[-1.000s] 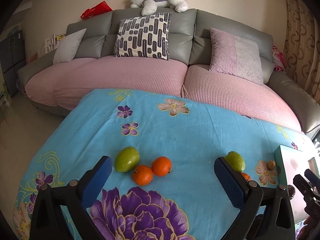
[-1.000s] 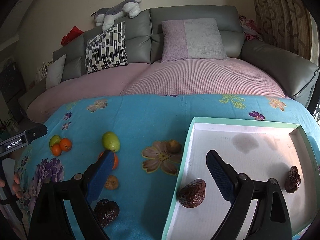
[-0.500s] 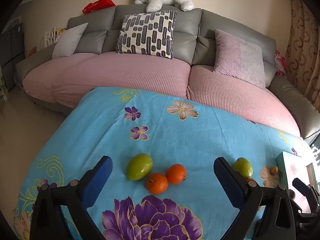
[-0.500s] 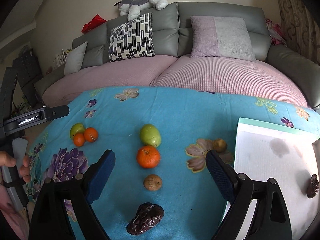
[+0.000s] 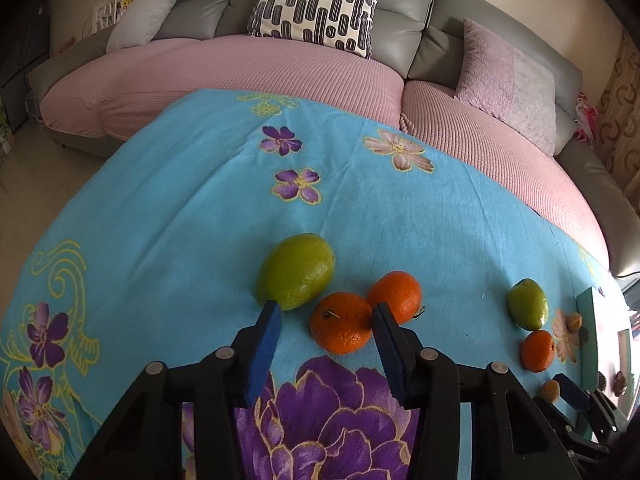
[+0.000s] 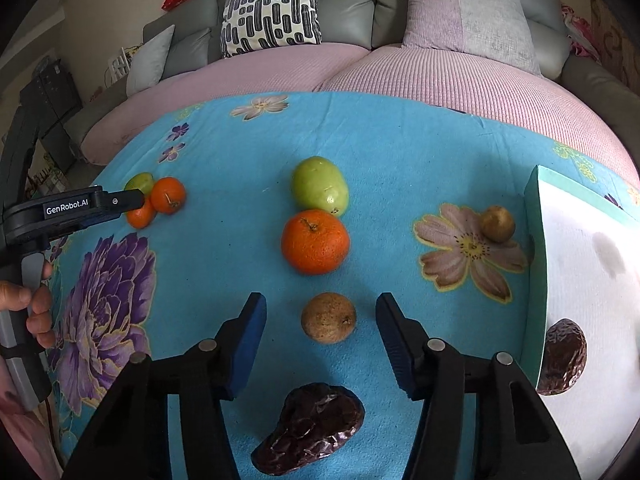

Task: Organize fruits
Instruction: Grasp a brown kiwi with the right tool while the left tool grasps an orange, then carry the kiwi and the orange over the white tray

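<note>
Work surface: a counter covered by a turquoise cloth (image 5: 400, 216) printed with purple, pink and yellow flowers. Behind it stands a grey sofa (image 5: 424, 12) with pink seat covers, carrying a black-and-white patterned cushion (image 5: 320, 4), a pale grey cushion (image 5: 146, 16) and a pink cushion (image 5: 508, 84); patterned curtains hang at the right edge.

Left hand-held gripper (image 5: 326, 322): released, jaws spread to either side of the near orange (image 5: 340, 328), blue pads not touching it. A second orange (image 5: 396, 296) touches the first, and a green fruit (image 5: 296, 270) lies just beyond the left pad.

Right hand-held gripper (image 6: 320, 320): released, jaws apart on either side of a small brown round fruit (image 6: 329, 317), clear of it. A dark wrinkled fruit (image 6: 310, 426) lies between the gripper's arms, nearer the camera. Farther off, an orange (image 6: 315, 241) touches a green fruit (image 6: 319, 186).

At the right, a teal-rimmed white tray (image 6: 536, 280) holds another dark wrinkled fruit (image 6: 562, 354); a small brown fruit (image 6: 497, 224) sits on the cloth just beside the tray
</note>
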A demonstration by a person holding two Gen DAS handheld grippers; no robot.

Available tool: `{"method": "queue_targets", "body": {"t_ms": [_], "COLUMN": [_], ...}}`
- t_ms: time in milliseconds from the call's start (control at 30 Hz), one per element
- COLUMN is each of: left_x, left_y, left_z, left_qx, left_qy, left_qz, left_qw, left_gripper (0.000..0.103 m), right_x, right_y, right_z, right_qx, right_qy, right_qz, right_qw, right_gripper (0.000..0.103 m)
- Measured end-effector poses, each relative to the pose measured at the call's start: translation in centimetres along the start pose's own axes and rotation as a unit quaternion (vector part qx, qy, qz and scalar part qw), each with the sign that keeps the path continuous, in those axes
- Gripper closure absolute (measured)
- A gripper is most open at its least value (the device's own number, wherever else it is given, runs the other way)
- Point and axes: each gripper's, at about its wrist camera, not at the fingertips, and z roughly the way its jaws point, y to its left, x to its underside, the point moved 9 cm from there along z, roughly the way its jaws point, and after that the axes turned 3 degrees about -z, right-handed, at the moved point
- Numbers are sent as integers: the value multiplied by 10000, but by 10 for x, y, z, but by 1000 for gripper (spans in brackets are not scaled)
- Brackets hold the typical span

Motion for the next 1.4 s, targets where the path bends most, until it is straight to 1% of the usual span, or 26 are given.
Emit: {"method": "queue_targets", "body": {"t_ms": [33,67,100,167,200,367,533,667,1000,1267,1400], "left_x": [1,2,3,6,6,4,-5,-11,-14,-11,-6], "left_y": [-1,-3,-5,-6,-7,-4,-7,-18,-52,-72,-92], "left_z": [1,1,2,5,5,2,-18,-33,-54,-60,-64], "left_qx": [104,166,169,137,139,206,239,422,583,671,785], "left_qy": [33,56,86,154,155,114,-159,-320,-498,-550,-554], "left_qz": [-37,-41,-20,10,13,-94,-83,-42,306,470,664], "left_qw": [9999,9998,9998,9998,9998,9997,9996,9986,9966,9951,9932], "left_gripper": [61,65,66,66,67,69,69,69,69,69,69], "right_x": [0,1,1,0,0,-2,-11,-15,-16,-13,-9], "right_y": [1,1,1,0,-1,-3,-6,-14,-39,-62,-77], "right_z": [1,1,0,0,0,-4,-23,-36,-53,-68,-75], "right_qx": [15,23,8,4,32,0,57,163,378,490,593], "right_qy": [13,15,14,11,3,-45,-316,-468,-556,-622,-649], "right_qz": [-14,-21,-19,0,19,70,76,187,446,666,775], "right_qw": [10000,10000,10000,10000,10000,10000,9995,9986,9967,9946,9931], "right_gripper": [59,62,63,72,75,75,75,75,75,75,75]}}
